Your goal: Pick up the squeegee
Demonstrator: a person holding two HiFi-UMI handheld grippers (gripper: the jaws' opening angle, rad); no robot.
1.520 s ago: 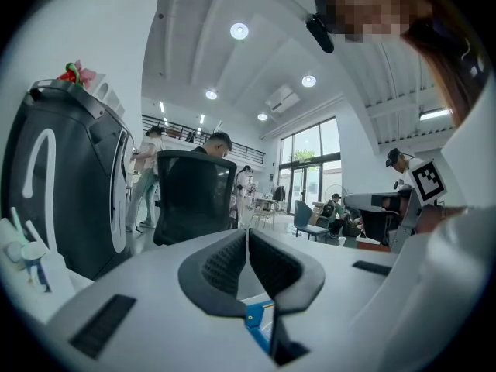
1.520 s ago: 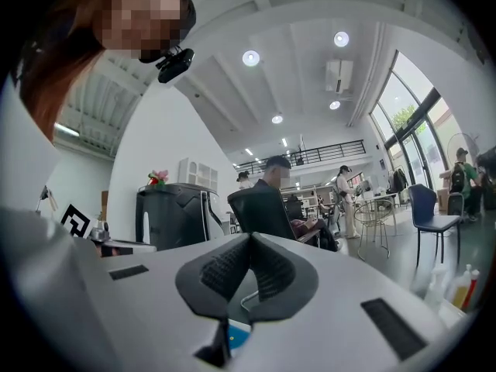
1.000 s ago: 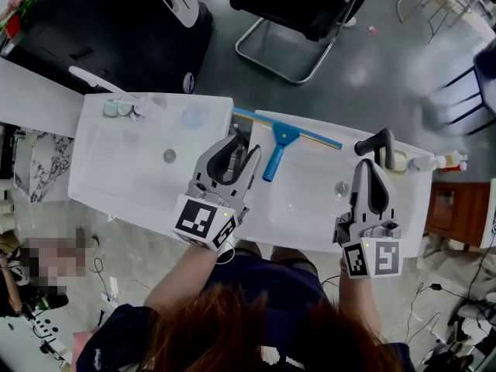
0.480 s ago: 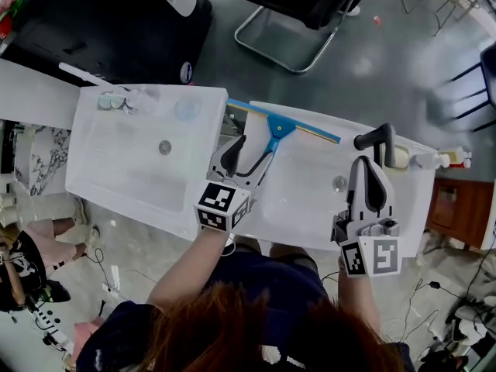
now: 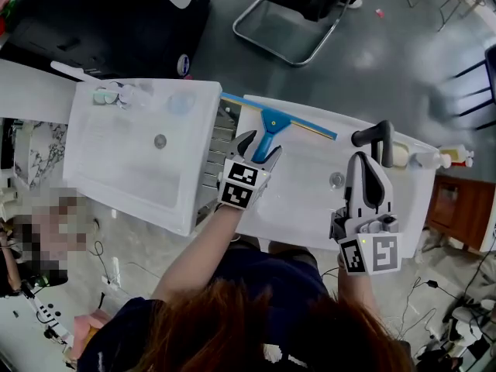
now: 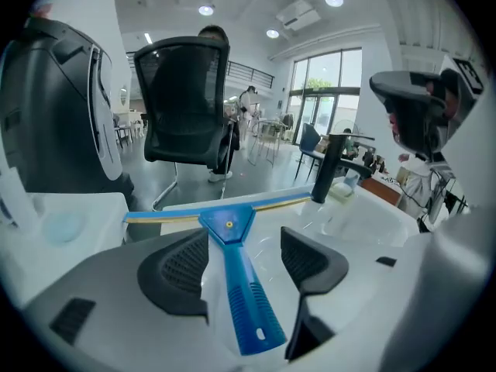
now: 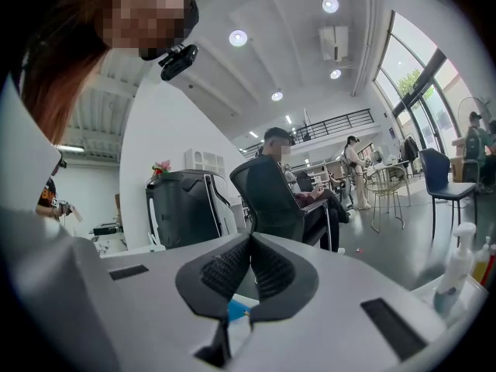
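**A:** How far along is the task?

**B:** Only at the start. The white basin (image 5: 306, 196) carries the squeegee (image 5: 272, 122), which is not lifted. The blade lies along the left part of the basin's far edge, and the handle points toward the near edge.

**A:** And the claws?

**B:** The left gripper (image 5: 261, 147) is low at the handle. Its jaws have just been opening and now stand wide apart, 1 on each side of the handle. There is a gap on both sides, so no pad presses on it. The right gripper (image 5: 364, 160) hangs over the near edge, toward the right corner. Its jaws are together and hold nothing.

**A:** What is left, then?

**B:** I judge 2 steps are left: close on the handle, then lift.

**A:** How does the squeegee look?

**B:** It is blue plastic. It has a long thin blade with a yellowish strip, then a triangle head, then a ribbed handle. There is 1 small oval hole at the handle's end and 1 tiny yellow dot on the head.
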